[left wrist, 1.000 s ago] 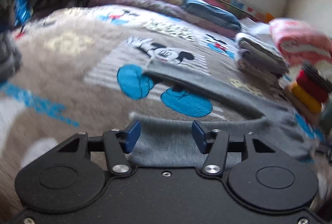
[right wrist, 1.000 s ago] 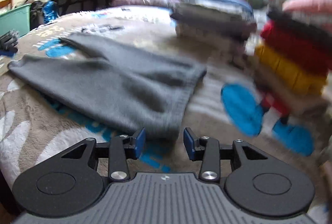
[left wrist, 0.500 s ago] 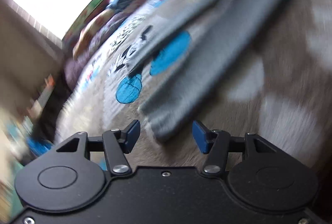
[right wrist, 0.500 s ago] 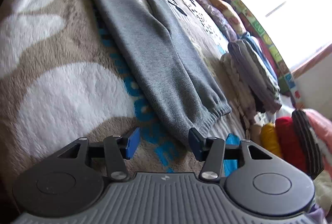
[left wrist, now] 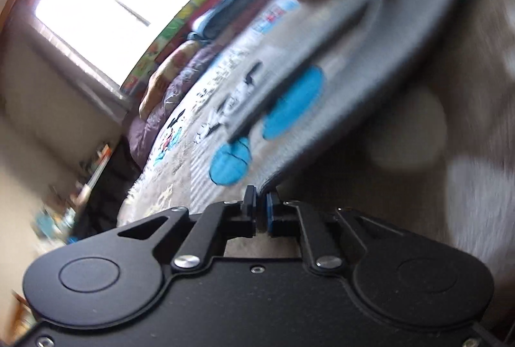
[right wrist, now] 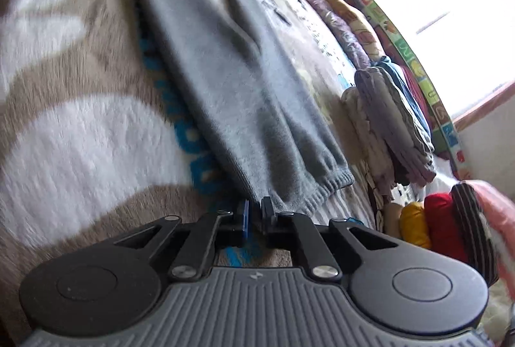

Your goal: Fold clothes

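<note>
- The grey sweater (right wrist: pixel 244 96) lies flat on the patterned blanket (right wrist: pixel 80 147); in the right wrist view its long axis runs from the upper left of the frame down to the ribbed hem (right wrist: pixel 325 189) at lower centre, just above the jaws.
- The right gripper (right wrist: pixel 254 211) has its jaws drawn nearly together, a thin slit between them, at the near corner of the hem; the cloth seems pinched there, though the fabric inside the slit is hard to make out.
- In the left wrist view the sweater (left wrist: pixel 379 57) stretches from the upper right of the frame down to lower centre, much blurred; its near corner ends right at the left gripper (left wrist: pixel 260 205), whose jaws are likewise almost closed, apparently on that corner.
- Each gripper sits at an opposite end of the same long edge, so neither is nearer; the garment lies ahead of and above both pairs of jaws in frame; a fold across the short axis, carrying this edge over to the far one, looks the likely next move.
- Stacks of folded clothes (right wrist: pixel 396 128) sit at the right of the right wrist frame, near the hem; a sweep that way could knock them.
</note>
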The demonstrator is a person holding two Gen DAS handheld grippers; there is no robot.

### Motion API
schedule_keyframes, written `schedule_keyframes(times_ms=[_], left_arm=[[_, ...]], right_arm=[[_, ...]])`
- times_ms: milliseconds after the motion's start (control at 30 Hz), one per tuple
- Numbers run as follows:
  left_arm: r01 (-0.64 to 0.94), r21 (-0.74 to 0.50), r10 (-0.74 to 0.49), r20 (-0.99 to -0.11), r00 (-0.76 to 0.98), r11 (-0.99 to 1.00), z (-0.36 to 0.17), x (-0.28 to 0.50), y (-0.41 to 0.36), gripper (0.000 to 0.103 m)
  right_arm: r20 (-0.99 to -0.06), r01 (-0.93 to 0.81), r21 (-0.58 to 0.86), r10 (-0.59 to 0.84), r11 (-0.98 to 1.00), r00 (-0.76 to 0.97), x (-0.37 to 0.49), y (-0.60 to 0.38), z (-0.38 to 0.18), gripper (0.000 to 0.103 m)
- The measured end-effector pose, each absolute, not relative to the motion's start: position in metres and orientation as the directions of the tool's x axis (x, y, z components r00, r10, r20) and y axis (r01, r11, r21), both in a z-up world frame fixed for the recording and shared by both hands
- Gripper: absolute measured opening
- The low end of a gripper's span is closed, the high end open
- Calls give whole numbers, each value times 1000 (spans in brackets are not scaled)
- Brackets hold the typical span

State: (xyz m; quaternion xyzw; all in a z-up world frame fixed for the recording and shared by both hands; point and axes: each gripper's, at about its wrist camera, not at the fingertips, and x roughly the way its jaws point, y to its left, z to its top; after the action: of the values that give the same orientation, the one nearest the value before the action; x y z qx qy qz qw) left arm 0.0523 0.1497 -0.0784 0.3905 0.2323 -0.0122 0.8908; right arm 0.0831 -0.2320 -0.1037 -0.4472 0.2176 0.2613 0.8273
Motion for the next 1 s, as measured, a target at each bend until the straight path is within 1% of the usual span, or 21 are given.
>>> schedule_keyframes(times_ms=[33, 67, 200, 233, 367, 400, 433, 467, 533, 567, 600, 667, 733, 767, 800, 833, 867, 900, 1000], left_arm=[[198, 667, 149, -426, 893, 719, -71, 56, 149, 6], [193, 643, 138, -428, 893, 741, -64, 60, 147, 6], [186, 558, 96, -437, 894, 809, -43, 87, 147, 6], [186, 533, 84, -441, 893, 825, -40, 90, 147, 6], [192, 534, 82, -446, 891, 823, -38, 102, 143, 6], [196, 538, 81, -447, 891, 820, -40, 100, 141, 6], [198, 537, 81, -451, 889, 820, -42, 99, 141, 6], [200, 536, 80, -454, 887, 820, -44, 97, 141, 6], [200, 533, 83, -460, 884, 822, -50, 93, 142, 6], [198, 523, 81, -464, 882, 829, -52, 91, 143, 6], [196, 512, 79, -468, 880, 836, -53, 89, 144, 6], [188, 495, 80, -471, 879, 848, -57, 87, 146, 6], [183, 480, 77, -472, 878, 858, -57, 87, 148, 6], [181, 469, 73, -474, 878, 864, -57, 88, 149, 6], [179, 456, 68, -475, 877, 872, -56, 89, 151, 6], [175, 440, 63, -475, 877, 880, -53, 92, 153, 6], [172, 424, 57, -475, 878, 889, -50, 95, 155, 6], [169, 408, 51, -475, 878, 897, -46, 99, 157, 6], [163, 364, 31, -473, 880, 917, -33, 115, 164, 6]], right_arm=[[-588, -626, -607, 253, 490, 768, 83, -235, -98, 7], [-582, -623, -592, 264, 512, 769, 85, -238, -91, 4], [-575, -609, -508, 287, 609, 766, 100, -252, -67, 3], [-575, -606, -489, 291, 627, 765, 105, -256, -62, 1], [-604, -637, -470, 304, 611, 737, 112, -265, -57, 3], [-607, -653, -492, 310, 576, 732, 109, -264, -60, 7], [-608, -665, -525, 313, 532, 730, 104, -263, -65, 22], [-609, -675, -555, 316, 486, 728, 99, -261, -69, 43], [-623, -691, -602, 305, 400, 720, 92, -257, -82, 63], [-631, -697, -622, 297, 357, 716, 89, -254, -89, 63], [-642, -699, -638, 278, 323, 715, 89, -251, -97, 62], [-649, -694, -663, 246, 281, 720, 91, -246, -111, 54], [-633, -680, -678, 249, 278, 733, 96, -242, -117, 54], [-633, -681, -676, 251, 283, 732, 99, -241, -118, 48], [-638, -686, -668, 252, 290, 728, 102, -241, -119, 38], [-655, -698, -643, 245, 314, 714, 107, -240, -117, 15], [-667, -708, -616, 250, 344, 702, 111, -241, -112, 10], [-671, -715, -592, 264, 372, 693, 114, -242, -105, 7], [-670, -721, -510, 310, 469, 675, 125, -249, -82, 6]])
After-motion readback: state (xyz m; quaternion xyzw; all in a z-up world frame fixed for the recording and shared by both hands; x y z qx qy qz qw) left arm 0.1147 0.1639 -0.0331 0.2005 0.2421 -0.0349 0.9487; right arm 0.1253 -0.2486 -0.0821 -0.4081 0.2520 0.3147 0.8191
